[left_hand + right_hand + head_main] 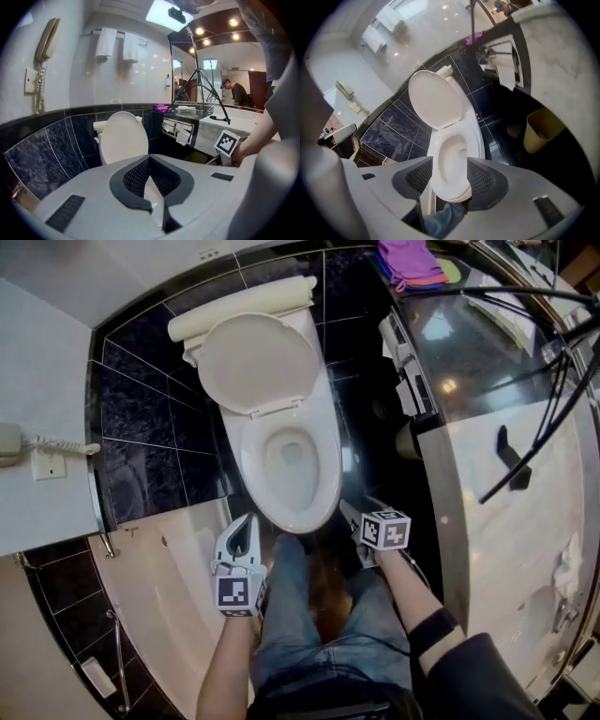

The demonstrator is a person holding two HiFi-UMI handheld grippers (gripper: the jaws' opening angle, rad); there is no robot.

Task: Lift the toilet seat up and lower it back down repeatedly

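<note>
Head view: the toilet seat (255,470) lies flat on the bowl (291,454), with the lid (253,362) raised behind it. The left gripper (247,519) and right gripper (349,512) hang near its front edge. Left gripper view: jaws clenched, empty. Right gripper view: jaws spread, holding nothing.

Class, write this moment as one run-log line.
lid: up | seat: down | left tool: shut, empty | right tool: open, empty

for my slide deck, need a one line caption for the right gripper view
Open right claw aimed down at the toilet bowl, its lid raised, tan bin at right.
</note>
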